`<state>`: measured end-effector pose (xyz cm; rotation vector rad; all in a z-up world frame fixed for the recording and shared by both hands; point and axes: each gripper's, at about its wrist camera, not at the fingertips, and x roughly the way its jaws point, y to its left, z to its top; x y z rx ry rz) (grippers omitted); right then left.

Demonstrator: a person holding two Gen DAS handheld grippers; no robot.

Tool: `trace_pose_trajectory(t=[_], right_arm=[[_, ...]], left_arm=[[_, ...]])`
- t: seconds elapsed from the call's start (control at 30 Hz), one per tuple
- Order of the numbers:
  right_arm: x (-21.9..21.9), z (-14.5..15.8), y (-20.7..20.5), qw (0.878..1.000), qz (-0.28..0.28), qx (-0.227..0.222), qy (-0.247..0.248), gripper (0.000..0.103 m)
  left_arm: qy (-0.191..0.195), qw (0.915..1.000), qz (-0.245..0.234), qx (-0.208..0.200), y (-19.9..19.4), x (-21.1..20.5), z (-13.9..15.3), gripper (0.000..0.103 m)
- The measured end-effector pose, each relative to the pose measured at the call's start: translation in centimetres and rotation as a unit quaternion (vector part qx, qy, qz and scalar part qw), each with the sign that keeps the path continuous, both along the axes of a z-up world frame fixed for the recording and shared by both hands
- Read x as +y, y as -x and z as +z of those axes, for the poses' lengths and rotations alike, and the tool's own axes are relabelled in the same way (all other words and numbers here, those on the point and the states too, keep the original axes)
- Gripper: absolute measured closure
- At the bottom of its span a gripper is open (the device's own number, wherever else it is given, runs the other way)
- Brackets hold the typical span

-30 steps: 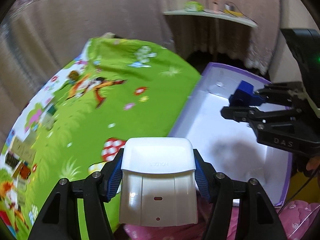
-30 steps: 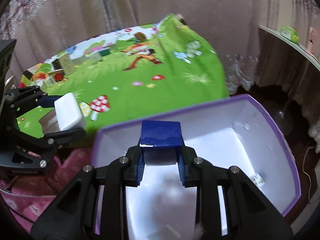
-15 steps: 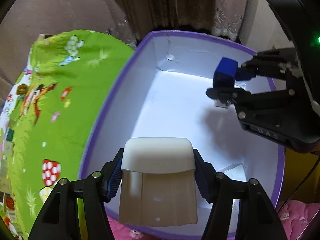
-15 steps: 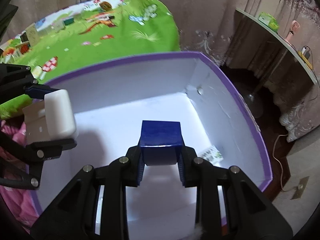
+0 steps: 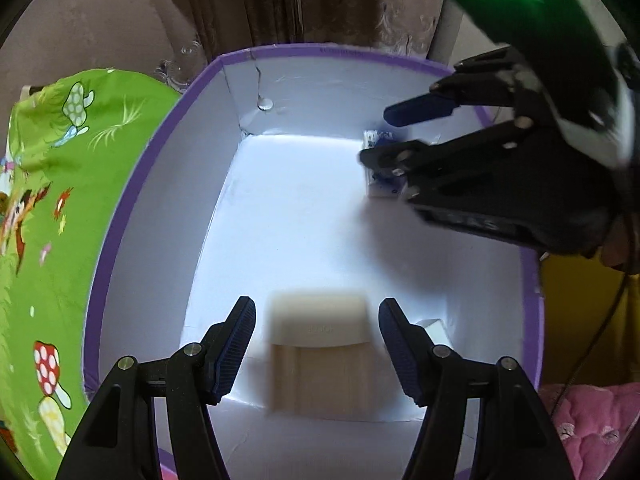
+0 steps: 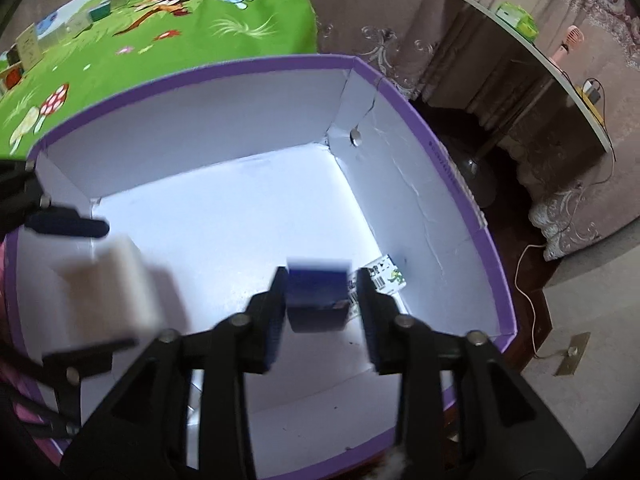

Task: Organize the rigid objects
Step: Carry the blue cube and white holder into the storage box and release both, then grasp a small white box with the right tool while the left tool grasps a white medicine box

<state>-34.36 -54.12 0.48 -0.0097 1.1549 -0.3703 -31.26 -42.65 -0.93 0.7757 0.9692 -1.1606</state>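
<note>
Releasing stage: I read both loads as dropping into the purple-rimmed box [image 5: 120,216], since each is motion-blurred with gaps beside it.

Left gripper [image 5: 316,326]: fingers spread wide apart, gripping nothing; it hangs above the near end of the box.

White holder [image 5: 320,344]: sits between the left fingers with clear space on both sides, over the near part of the box floor. From the blur I judge it is falling freely (I cannot tell whether it has landed).

Right gripper [image 6: 323,298]: fingers parted, positioned over the far right corner region of the box.

Blue block [image 6: 318,296]: between the right fingers; a gap shows on its right side, and the left side is too blurred to confirm separation.

Placement logic: both tools point down into the box, so the items land inside its walls.

Materials: the holder looks like smooth moulded plastic, rounded at the top edge, flat below. The block is a hard, square-edged cube with a slight gloss. The box is matte white card inside, creased at the corner.

Printed label [image 6: 386,276]: flat on the floor beside the block.

Green printed cloth [image 6: 160,12]: lies just outside the box.
</note>
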Motion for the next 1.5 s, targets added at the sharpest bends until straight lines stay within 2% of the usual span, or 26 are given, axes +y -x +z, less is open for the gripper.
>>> trace_pose_trajectory(t=[0.03, 0.17, 0.23, 0.27, 0.3, 0.33, 0.43, 0.47, 0.5, 0.53, 0.6, 0.63, 0.73, 0.8, 0.83, 0.9, 0.97, 1.07, 1.2, 1.23, 1.27, 1.33, 1.43, 1.5], right_arm=[[0.1, 0.4, -0.4, 1.000, -0.002, -0.003, 0.002, 0.046], [2.7, 3.8, -3.3, 0.999, 0.028, -0.041, 0.020, 0.035], [5.5, 5.5, -5.8, 0.995, 0.064, -0.067, 0.024, 0.031], [7.6, 6.3, -7.4, 0.992, 0.094, -0.082, 0.021, 0.028], [9.5, 6.7, -8.9, 0.989, 0.118, -0.093, 0.015, 0.027], [11.3, 6.9, -10.4, 0.985, 0.139, -0.100, 0.006, 0.025], [17.2, 6.5, -14.8, 0.972, 0.207, -0.107, -0.033, 0.025], [19.4, 6.1, -16.1, 0.966, 0.229, -0.109, -0.045, 0.025], [22.2, 5.5, -18.0, 0.959, 0.258, -0.106, -0.059, 0.025], [24.2, 4.9, -19.2, 0.953, 0.278, -0.104, -0.066, 0.025], [27.6, 3.4, -21.4, 0.943, 0.308, -0.104, -0.075, 0.025], [29.1, 2.8, -22.5, 0.939, 0.319, -0.101, -0.080, 0.025], [31.9, 1.3, -26.3, 0.935, 0.330, -0.103, -0.081, 0.025], [32.3, 0.5, -29.8, 0.940, 0.314, -0.103, -0.080, 0.025], [32.0, 0.2, -32.0, 0.947, 0.295, -0.105, -0.072, 0.025], [31.4, 0.1, -35.1, 0.955, 0.267, -0.109, -0.066, 0.025], [30.8, -0.2, -39.1, 0.961, 0.243, -0.103, -0.080, 0.025], [31.0, -0.4, -43.2, 0.960, 0.244, -0.103, -0.091, 0.024], [32.0, -0.5, -46.2, 0.958, 0.255, -0.103, -0.084, 0.026], [32.1, -0.5, -46.4, 0.956, 0.259, -0.103, -0.093, 0.047], [32.1, -0.3, -45.8, 0.954, 0.261, -0.108, -0.102, 0.059], [32.4, -0.2, -44.8, 0.954, 0.261, -0.104, -0.103, 0.059], [33.2, 0.0, -41.2, 0.944, 0.283, -0.105, -0.135, 0.059], [34.0, 0.1, -38.1, 0.936, 0.300, -0.109, -0.150, 0.059]], left_arm=[[0.015, 0.9999, 0.007, 0.004, -0.5, 0.7, 0.5, 0.037], [0.093, 0.9927, 0.076, 0.016, -4.5, 5.2, 3.5, 0.037], [0.127, 0.9825, 0.136, -0.003, -7.5, 9.2, 5.0, 0.034], [0.138, 0.9755, 0.170, -0.018, -9.1, 11.6, 5.6, 0.029], [0.144, 0.9629, 0.224, -0.047, -11.1, 15.1, 6.0, 0.026], [0.144, 0.9546, 0.253, -0.062, -12.1, 17.0, 6.1, 0.026], [0.137, 0.9027, 0.395, -0.102, -16.4, 27.0, 5.6, 0.025], [0.134, 0.8889, 0.425, -0.108, -17.4, 29.3, 5.2, 0.025], [0.126, 0.8628, 0.476, -0.115, -18.6, 33.2, 4.8, 0.025], [0.123, 0.8498, 0.499, -0.116, -19.3, 35.2, 4.5, 0.025], [0.111, 0.8099, 0.564, -0.116, -21.0, 40.5, 3.6, 0.025], [0.109, 0.7954, 0.585, -0.116, -21.6, 42.4, 3.3, 0.025], [0.105, 0.7587, 0.633, -0.112, -22.9, 47.5, 2.6, 0.025], [0.100, 0.7470, 0.648, -0.109, -23.6, 49.2, 1.9, 0.025], [0.099, 0.7408, 0.658, -0.091, -24.2, 50.1, 1.3, 0.025], [0.122, 0.7377, 0.659, -0.086, -24.2, 50.7, 1.5, 0.018], [0.107, 0.7400, 0.658, -0.090, -24.2, 50.3, 1.4, 0.018], [0.094, 0.7455, 0.653, -0.095, -24.4, 49.5, 1.2, 0.016], [0.099, 0.7489, 0.649, -0.088, -24.0, 49.3, 1.6, 0.011], [0.099, 0.7505, 0.648, -0.086, -24.2, 49.2, 1.6, 0.010], [0.099, 0.7518, 0.646, -0.085, -24.0, 49.2, 1.6, 0.007], [0.094, 0.7553, 0.643, -0.082, -24.6, 49.2, 1.4, 0.004], [0.071, 0.7575, 0.643, -0.084, -25.4, 48.8, 1.1, 0.000], [0.066, 0.7548, 0.647, -0.085, -25.6, 48.6, 1.0, 0.000]])
